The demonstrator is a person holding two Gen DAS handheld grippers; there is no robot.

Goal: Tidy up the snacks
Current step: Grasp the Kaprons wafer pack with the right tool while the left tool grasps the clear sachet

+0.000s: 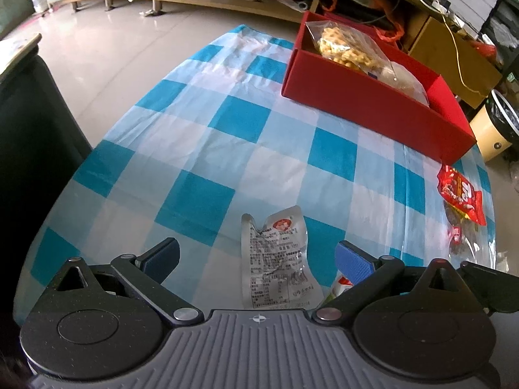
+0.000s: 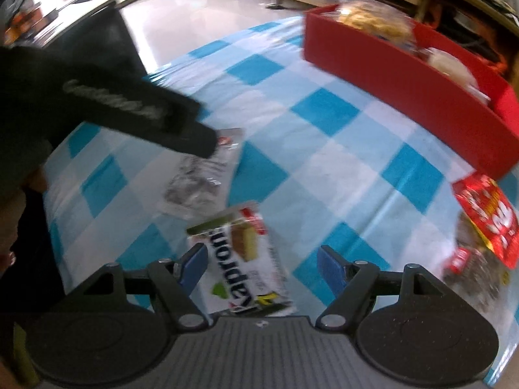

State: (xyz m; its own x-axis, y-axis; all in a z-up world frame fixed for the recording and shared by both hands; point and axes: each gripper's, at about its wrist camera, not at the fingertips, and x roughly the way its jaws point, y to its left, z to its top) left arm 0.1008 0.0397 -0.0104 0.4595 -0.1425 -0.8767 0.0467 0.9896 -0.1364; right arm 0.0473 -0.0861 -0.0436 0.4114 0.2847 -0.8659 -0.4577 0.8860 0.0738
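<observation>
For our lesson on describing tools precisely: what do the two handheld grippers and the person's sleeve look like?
Both the left gripper and the right gripper have blue textured pads on black linkage arms with silver pivot pins, round black side housings and a ribbed grey centre plate bearing a small crosshair mark. The sleeve is black with pale lettering.

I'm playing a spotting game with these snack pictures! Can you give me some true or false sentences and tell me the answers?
1. The red box is empty. False: it holds bagged snacks.
2. The tablecloth has blue and white checks. True.
3. The left claw is squeezing the silver packet. False: it stands open, and the packet lies between its fingers.
4. The right claw is open over a wafer packet. True.
</observation>
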